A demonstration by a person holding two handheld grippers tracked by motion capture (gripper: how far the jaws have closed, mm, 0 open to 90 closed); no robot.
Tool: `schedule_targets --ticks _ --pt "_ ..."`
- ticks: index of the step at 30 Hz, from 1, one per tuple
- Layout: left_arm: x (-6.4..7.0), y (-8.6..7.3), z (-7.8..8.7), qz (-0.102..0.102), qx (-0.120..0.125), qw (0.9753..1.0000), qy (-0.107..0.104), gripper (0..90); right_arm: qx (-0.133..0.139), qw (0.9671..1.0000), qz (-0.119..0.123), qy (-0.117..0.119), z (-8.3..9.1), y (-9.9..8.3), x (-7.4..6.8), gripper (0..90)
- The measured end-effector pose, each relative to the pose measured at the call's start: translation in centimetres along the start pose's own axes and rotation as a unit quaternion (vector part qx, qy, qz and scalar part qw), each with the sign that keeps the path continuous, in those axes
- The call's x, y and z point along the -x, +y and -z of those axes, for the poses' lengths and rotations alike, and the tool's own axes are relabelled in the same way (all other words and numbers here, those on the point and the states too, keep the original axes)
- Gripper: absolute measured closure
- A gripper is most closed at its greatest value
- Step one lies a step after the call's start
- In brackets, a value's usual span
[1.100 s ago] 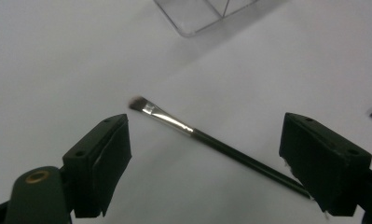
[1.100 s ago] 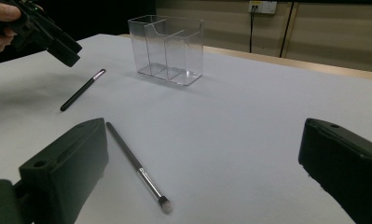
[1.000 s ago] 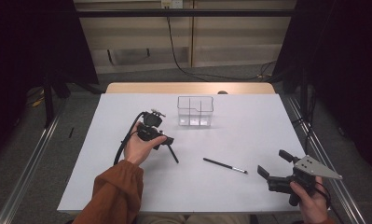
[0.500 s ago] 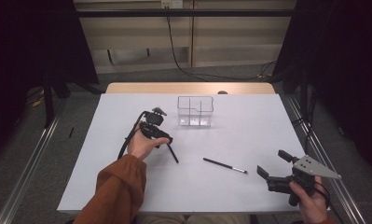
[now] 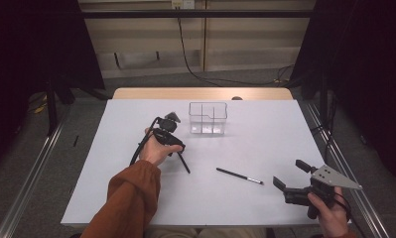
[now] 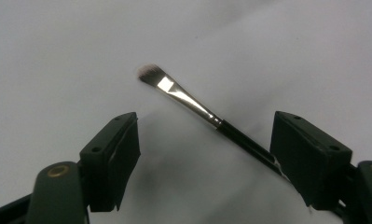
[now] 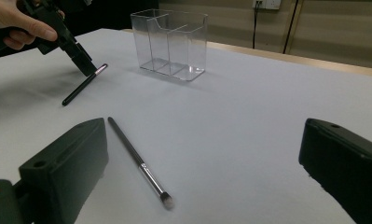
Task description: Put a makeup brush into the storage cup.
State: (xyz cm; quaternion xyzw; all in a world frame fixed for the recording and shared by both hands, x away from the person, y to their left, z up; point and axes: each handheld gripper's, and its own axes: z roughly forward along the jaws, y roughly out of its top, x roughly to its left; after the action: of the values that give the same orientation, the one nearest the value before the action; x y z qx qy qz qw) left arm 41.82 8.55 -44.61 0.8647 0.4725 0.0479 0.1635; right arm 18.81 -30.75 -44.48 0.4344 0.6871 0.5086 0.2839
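Two thin black makeup brushes lie on the white table (image 5: 136, 198). One brush (image 6: 193, 103) lies on the table between the jaws of my left gripper (image 6: 207, 126), bristles away from me and handle running toward the right jaw; the jaws stand open and do not grip it. From above, the left gripper (image 5: 177, 148) tilts down over that brush (image 5: 184, 163). The other brush (image 5: 239, 176) lies in mid-table, also visible as the near brush (image 7: 137, 161). My right gripper (image 5: 291, 174) hovers open at the front right, a little short of it. A clear plastic organizer (image 5: 208, 118) stands empty behind.
The organizer (image 7: 172, 42) has several compartments and stands upright toward the far middle of the table. A wooden strip (image 5: 200, 93) edges the table's far side. A cable (image 5: 138, 148) trails from the left gripper across the table.
My left hand and gripper have shifted slightly forward and right over the brush. The right gripper and both brushes have stayed where they were.
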Motion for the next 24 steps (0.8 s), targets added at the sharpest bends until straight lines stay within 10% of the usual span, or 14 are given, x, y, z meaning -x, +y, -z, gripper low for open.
schedule_targets --ticks 12,17,24 --pt "0.3 0.6 -0.8 0.018 -0.027 0.9995 -0.005 45.0 0.001 1.0 -0.002 0.001 0.0 0.0 0.0 0.8" --pt "1.0 0.6 -0.8 0.005 -0.03 0.9989 0.034 52.6 0.0 1.0 -0.003 0.001 0.0 0.0 0.0 0.8" --pt "1.2 0.9 -0.9 0.023 -0.044 0.9981 0.037 55.8 -0.001 1.0 -0.003 0.001 0.0 0.0 0.0 0.7"
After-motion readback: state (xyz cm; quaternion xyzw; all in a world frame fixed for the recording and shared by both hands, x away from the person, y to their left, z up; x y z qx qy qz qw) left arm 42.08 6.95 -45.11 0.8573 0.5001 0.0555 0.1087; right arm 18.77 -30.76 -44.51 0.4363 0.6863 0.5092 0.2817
